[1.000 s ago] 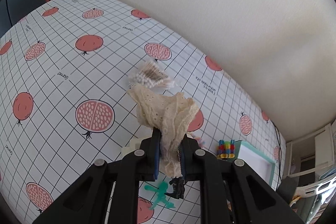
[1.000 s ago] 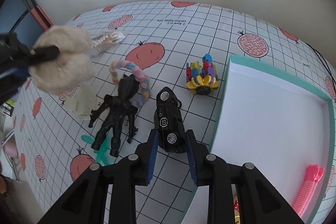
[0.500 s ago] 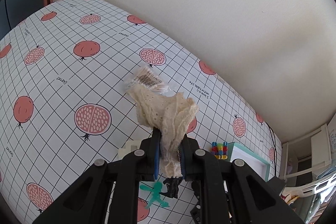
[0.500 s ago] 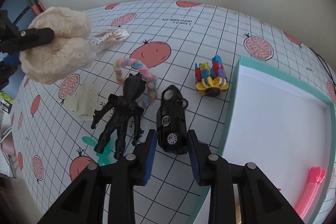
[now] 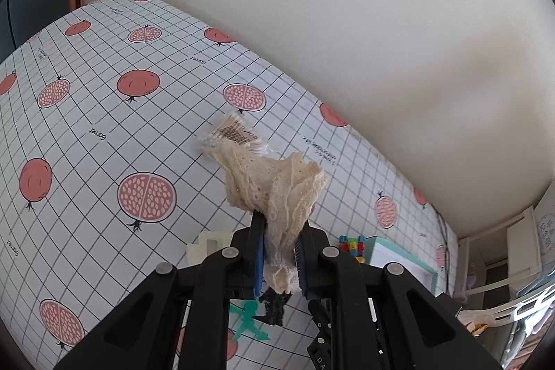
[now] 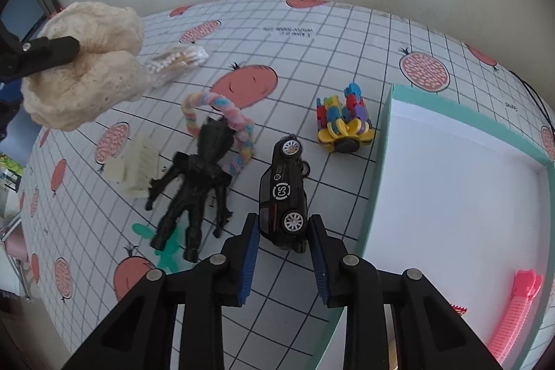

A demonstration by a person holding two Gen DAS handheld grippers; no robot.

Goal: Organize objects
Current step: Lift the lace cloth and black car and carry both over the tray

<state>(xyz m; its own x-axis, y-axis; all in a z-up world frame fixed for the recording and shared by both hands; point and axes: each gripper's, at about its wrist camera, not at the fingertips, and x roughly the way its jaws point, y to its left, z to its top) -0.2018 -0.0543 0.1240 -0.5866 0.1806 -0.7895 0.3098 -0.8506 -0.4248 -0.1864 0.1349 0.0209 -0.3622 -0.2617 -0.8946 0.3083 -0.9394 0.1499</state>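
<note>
My left gripper [image 5: 279,252] is shut on a cream lace cloth [image 5: 274,186] and holds it high above the table; the cloth also shows at the left of the right wrist view [image 6: 83,71]. My right gripper [image 6: 282,252] is open, its jaws on either side of the rear of a black toy car [image 6: 284,193] that lies on the tablecloth. A white box with a teal rim [image 6: 385,134] stands to the right of the car.
A black action figure [image 6: 194,179], a pastel twisted ring [image 6: 222,123], a multicoloured block toy [image 6: 343,120], a cream comb [image 6: 135,165], a bag of cotton swabs [image 6: 177,58] and a green figure [image 6: 163,252] lie on the table. A pink clip [image 6: 517,307] lies in the box. A wall stands behind.
My left gripper has risen with the cloth, away from the table. My right gripper has moved forward so its jaws now flank the car's rear.
</note>
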